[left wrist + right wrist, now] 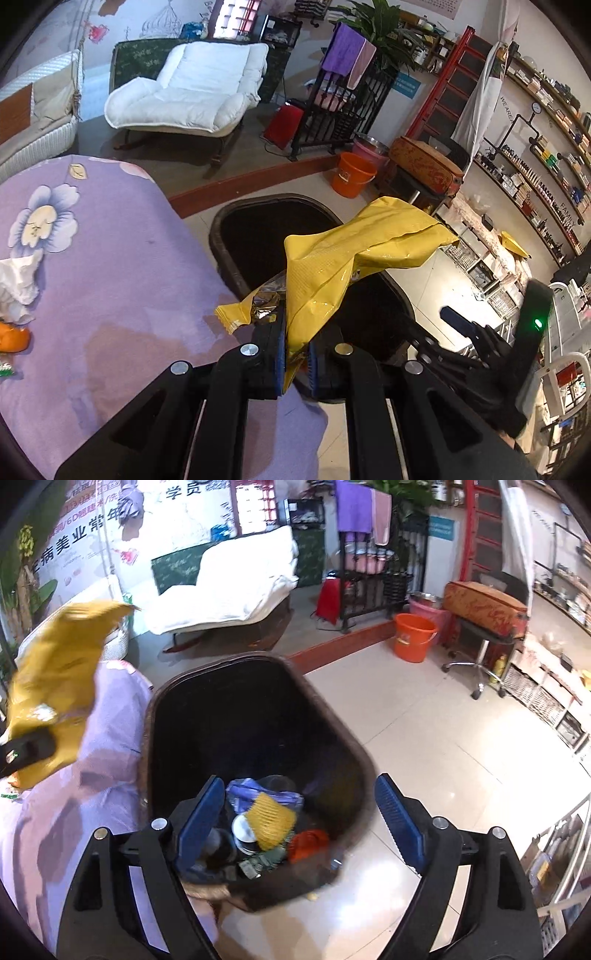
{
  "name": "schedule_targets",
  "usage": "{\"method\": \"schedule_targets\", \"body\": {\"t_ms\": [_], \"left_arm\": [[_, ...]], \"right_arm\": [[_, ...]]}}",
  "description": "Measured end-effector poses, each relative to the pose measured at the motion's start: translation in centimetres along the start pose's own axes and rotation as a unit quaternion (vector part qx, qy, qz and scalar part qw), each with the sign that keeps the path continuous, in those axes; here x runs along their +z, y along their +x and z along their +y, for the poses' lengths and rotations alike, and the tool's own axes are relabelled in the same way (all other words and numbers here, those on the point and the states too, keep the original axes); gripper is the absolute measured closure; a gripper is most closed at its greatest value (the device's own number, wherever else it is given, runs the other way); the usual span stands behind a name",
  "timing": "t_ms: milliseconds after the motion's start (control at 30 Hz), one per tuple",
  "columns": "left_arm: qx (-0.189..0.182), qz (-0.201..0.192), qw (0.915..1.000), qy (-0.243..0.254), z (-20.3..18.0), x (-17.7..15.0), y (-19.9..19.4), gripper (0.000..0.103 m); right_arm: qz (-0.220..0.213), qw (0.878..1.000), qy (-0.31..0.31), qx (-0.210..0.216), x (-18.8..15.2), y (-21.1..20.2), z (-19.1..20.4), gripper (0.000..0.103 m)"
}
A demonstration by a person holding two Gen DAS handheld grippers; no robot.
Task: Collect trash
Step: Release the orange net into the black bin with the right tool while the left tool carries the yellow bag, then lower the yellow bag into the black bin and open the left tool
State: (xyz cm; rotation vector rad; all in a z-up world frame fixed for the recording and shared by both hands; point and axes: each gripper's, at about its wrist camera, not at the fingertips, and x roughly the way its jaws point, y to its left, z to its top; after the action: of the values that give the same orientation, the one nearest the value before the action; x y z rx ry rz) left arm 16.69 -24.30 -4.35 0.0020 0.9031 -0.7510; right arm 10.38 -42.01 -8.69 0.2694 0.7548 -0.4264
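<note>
My left gripper (297,343) is shut on the lower end of a crumpled yellow snack bag (351,251). The bag hangs over the near rim of a dark brown trash bin (218,236) beside the table. In the right wrist view the same bag (55,672) shows at the far left, left of the bin (332,716). My right gripper (301,812) is open above the bin's mouth, with nothing between its blue pads (203,812). Inside the bin lie a yellow mesh piece (271,821), an orange scrap (308,843), a blue-purple wrapper (258,790) and a white cup (242,829).
A table with a purple flowered cloth (110,258) stands left of the bin, bearing a crumpled tissue (18,284) and orange peel (13,338). Farther off are an orange bucket (413,637), a white lounge chair (192,88), a stool (480,642) and shelves (535,177) at the right.
</note>
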Motion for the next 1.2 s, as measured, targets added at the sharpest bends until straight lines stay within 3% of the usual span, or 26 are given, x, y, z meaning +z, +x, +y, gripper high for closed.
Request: {"method": "schedule_targets", "body": {"t_ms": [300, 533, 600, 633, 667, 733, 767, 967, 1200], "left_arm": [[-0.007, 0.066, 0.9975, -0.027, -1.1, 0.8, 5.7, 0.093], [0.011, 0.115, 0.9918, -0.054, -0.9, 0.5, 9.5, 0.093], [0.013, 0.128, 0.99, -0.057, -0.9, 0.4, 10.3, 0.089], [0.013, 0.131, 0.9896, -0.059, -0.9, 0.3, 10.5, 0.082], [0.011, 0.132, 0.9895, -0.059, -1.0, 0.3, 10.7, 0.065], [0.008, 0.126, 0.9903, -0.058, -1.2, 0.4, 10.6, 0.043], [0.002, 0.121, 0.9911, -0.055, -1.4, 0.4, 10.4, 0.04], [0.017, 0.097, 0.995, -0.013, -2.4, 0.4, 9.0, 0.03], [0.026, 0.072, 0.9971, 0.004, -2.6, 0.2, 7.5, 0.027]], "right_arm": [[-0.017, 0.999, 0.044, -0.02, -0.6, -2.8, -3.8, 0.019], [-0.024, 0.998, 0.059, -0.027, -0.8, -3.9, -5.4, 0.017], [-0.025, 0.997, 0.063, -0.027, -0.9, -4.1, -5.7, 0.017], [-0.027, 0.997, 0.067, -0.026, -0.9, -4.2, -5.9, 0.017], [-0.028, 0.997, 0.068, -0.027, -0.8, -4.2, -6.1, 0.016], [-0.032, 0.996, 0.073, -0.03, -0.8, -4.4, -6.3, 0.016], [-0.035, 0.996, 0.076, -0.032, -0.7, -4.5, -6.5, 0.015], [-0.04, 0.995, 0.085, -0.036, -0.6, -4.7, -6.9, 0.014], [-0.045, 0.995, 0.085, -0.035, -0.3, -4.9, -6.9, 0.013]]}}
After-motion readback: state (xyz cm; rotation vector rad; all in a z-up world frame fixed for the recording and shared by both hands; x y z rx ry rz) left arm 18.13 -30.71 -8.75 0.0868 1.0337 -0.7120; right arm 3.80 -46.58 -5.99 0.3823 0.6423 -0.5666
